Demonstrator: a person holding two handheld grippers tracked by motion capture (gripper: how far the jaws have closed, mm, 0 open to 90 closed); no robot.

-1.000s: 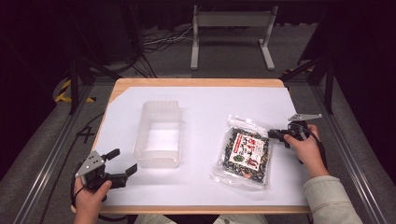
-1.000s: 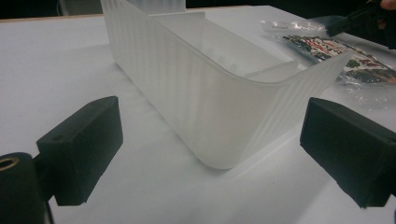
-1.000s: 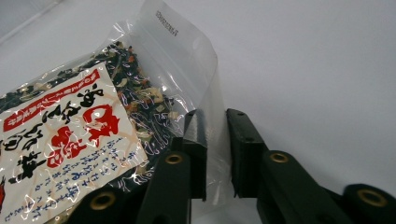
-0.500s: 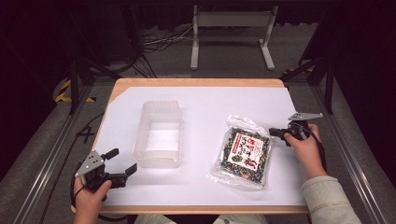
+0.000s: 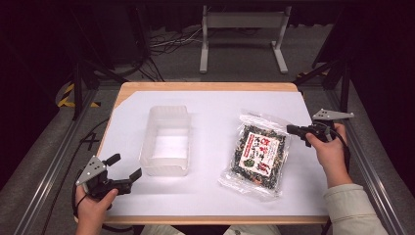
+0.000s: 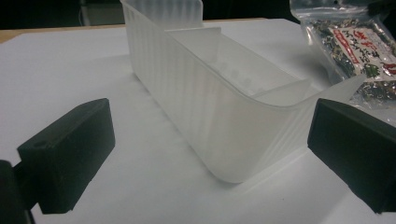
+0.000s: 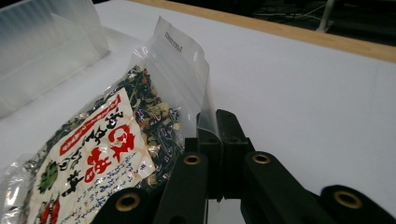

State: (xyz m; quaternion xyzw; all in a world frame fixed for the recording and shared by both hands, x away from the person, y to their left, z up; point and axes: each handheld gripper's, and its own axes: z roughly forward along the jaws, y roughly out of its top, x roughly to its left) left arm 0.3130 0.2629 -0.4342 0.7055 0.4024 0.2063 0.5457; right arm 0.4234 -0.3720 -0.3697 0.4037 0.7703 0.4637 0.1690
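In the high view, a clear plastic packet of dark dried mix with a red-and-white label (image 5: 258, 155) lies on the white sheet covering the wooden table (image 5: 205, 86), to the right of a translucent, ribbed plastic bin (image 5: 165, 140) that stands empty and well apart from it. The right gripper (image 5: 293, 129) has its jaws pinched on the packet's upper right edge, and that edge looks slightly lifted. The left gripper (image 5: 126, 166) hovers near the bin's near left corner with its jaws spread wide and nothing between them.

In the left gripper view, the two black jaws frame the bin's (image 6: 219, 98) rounded near end without touching it; the packet (image 6: 359, 46) shows beyond, at the upper right.

In the right gripper view, the jaws are clamped together on the clear sealed margin of the packet (image 7: 116, 140), which stands up from between them while the filled part sags to the left toward the bin (image 7: 42, 51).

The step in hand seems to be picking the packet up, probably to place it in the bin. The next move would call for raising it clear of the sheet and carrying it left over the bin's rim, while the left gripper could steady the bin.
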